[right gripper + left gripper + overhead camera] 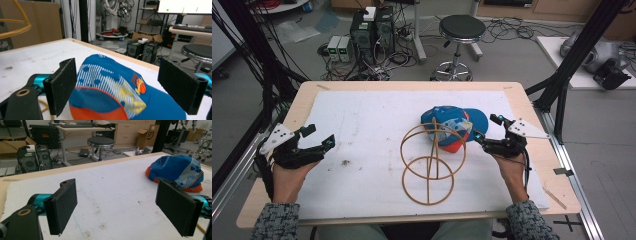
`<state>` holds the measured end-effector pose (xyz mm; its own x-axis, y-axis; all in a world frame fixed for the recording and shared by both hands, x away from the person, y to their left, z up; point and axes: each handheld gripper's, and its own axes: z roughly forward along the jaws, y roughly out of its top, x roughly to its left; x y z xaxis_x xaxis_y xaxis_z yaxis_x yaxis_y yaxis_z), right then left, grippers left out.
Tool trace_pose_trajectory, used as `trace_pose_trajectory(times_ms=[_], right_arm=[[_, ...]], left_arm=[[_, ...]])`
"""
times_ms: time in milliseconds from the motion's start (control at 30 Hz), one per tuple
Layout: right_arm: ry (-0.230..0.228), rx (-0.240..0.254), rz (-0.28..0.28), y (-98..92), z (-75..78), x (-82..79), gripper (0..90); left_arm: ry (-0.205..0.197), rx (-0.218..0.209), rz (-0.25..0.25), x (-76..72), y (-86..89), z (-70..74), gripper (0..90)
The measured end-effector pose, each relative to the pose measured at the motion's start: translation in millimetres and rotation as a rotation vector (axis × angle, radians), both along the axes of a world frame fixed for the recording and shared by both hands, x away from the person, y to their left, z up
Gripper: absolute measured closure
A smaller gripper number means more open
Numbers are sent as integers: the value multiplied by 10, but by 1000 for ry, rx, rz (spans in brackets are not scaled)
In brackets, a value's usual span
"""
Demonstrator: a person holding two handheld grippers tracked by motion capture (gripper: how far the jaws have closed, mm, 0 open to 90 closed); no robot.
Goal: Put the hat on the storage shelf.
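A blue cap with an orange brim lies right of centre on the white mat. A tan wire frame of rings stands against its near left side. My right gripper is open at the cap's right edge. In the right gripper view the cap lies low between the wide black pads, and no pad presses on it. My left gripper rests open near the mat's left edge. Its view shows bare mat between its pads, with the cap far off to the right.
The wooden table ends just beyond the mat on every side. Black frame posts rise at the right and left. On the floor behind the table stand a stool and computer towers among loose cables.
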<state>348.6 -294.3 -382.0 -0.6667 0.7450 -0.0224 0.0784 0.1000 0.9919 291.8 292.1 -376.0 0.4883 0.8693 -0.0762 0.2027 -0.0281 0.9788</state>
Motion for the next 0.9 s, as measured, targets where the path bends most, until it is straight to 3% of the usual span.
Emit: trace_pose_trajectory(times_ms=[233,300,367,433,567,600,733,900], right_arm=[[6,-23,27,237,20,219,147],[4,-33,57,384,22,313,167],[-14,-64,72,477,-5,359,198],[-8,-99,84,553,-54,403,212],[21,-123,107,632,-141,463,235],[18,-156,114,688,-187,485,248],[-5,-176,101,734,-219,504,308],[6,-203,86,756,-255,550,352]], left_arm=[[1,-5,4,0,15,5,177],[0,-6,5,2,19,6,177],[0,-5,3,0,19,9,177],[-2,-6,3,-3,19,11,177],[0,-7,1,0,20,10,177],[3,-6,-1,3,17,5,178],[4,-7,-5,8,4,-1,177],[6,-7,-6,13,-5,-8,177]])
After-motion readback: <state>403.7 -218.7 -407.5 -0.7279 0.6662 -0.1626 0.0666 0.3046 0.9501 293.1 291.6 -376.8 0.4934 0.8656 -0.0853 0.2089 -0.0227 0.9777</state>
